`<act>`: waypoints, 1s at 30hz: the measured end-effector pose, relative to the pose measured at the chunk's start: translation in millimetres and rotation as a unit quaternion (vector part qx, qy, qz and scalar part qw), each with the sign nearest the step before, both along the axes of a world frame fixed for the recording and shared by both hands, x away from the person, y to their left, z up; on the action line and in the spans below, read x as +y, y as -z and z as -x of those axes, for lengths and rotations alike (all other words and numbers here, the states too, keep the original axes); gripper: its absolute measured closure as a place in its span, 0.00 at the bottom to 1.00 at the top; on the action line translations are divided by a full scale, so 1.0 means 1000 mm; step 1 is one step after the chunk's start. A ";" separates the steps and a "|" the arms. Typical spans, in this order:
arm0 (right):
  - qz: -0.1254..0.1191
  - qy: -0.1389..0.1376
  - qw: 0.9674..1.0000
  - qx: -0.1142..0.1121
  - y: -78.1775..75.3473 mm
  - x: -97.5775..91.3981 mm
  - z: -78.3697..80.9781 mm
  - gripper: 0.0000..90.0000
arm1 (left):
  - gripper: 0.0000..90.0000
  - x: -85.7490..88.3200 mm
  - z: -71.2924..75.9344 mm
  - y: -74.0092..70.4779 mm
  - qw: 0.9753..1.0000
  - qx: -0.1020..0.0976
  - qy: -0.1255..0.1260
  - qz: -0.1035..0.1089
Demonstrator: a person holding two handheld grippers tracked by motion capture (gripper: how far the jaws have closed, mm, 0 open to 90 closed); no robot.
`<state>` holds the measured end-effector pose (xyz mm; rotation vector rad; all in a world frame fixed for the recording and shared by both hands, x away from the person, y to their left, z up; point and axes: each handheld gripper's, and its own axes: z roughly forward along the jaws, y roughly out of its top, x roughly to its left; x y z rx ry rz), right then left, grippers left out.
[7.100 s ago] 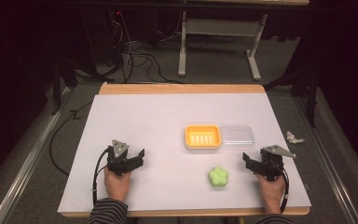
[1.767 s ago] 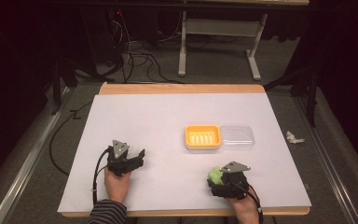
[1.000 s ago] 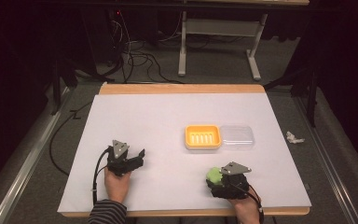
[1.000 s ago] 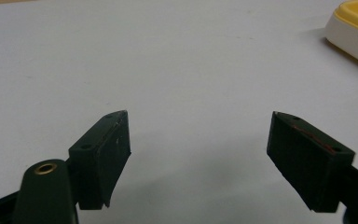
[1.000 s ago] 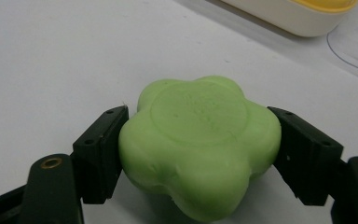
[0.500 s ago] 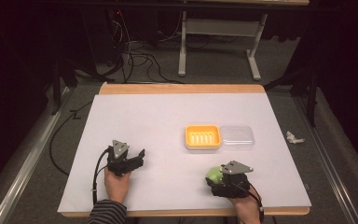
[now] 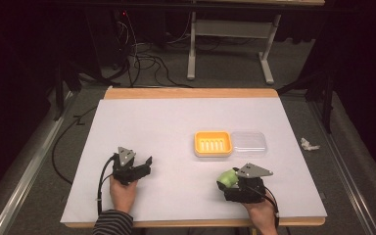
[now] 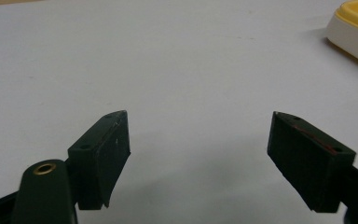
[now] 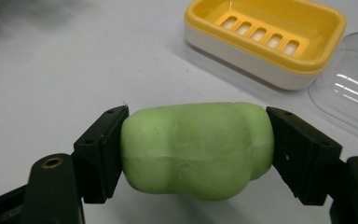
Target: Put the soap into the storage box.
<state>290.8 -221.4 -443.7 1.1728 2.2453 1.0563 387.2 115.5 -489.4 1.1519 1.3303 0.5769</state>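
The right gripper (image 9: 196, 154) is clamped on a green soap bar (image 9: 196, 149), one black jaw pressed against each end, so the bar's long axis runs straight across from jaw to jaw, level with the table. Its lumpy broad face looks toward the camera in the right gripper view. In the high view the soap bar (image 7: 226, 178) sits at the front of the right gripper (image 7: 235, 182), near the table's front edge, its exposed end pointing left and slightly away from the person. Just beyond it lies a yellow soap dish (image 9: 265, 39) with a slotted floor, and a clear lid (image 9: 349, 93) lies touching the dish's right side. The left gripper (image 8: 198, 158) rests on the white table cover (image 8: 168, 70) with its jaws standing wide apart and nothing between them.
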 end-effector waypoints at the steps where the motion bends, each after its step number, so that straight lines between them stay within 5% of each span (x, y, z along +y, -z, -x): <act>1: -0.002 0.002 1.000 0.000 -0.002 0.000 -0.001 0.29 | 0.24 0.000 0.000 0.000 1.000 0.000 0.000 0.001; 16: -0.018 0.014 1.000 -0.014 -0.021 -0.007 -0.014 0.29 | 0.23 0.001 0.000 0.000 1.000 0.002 0.000 0.002; 30: -0.009 0.024 0.999 -0.022 -0.038 -0.004 -0.037 0.31 | 0.23 0.001 0.000 -0.001 1.000 0.002 0.001 0.007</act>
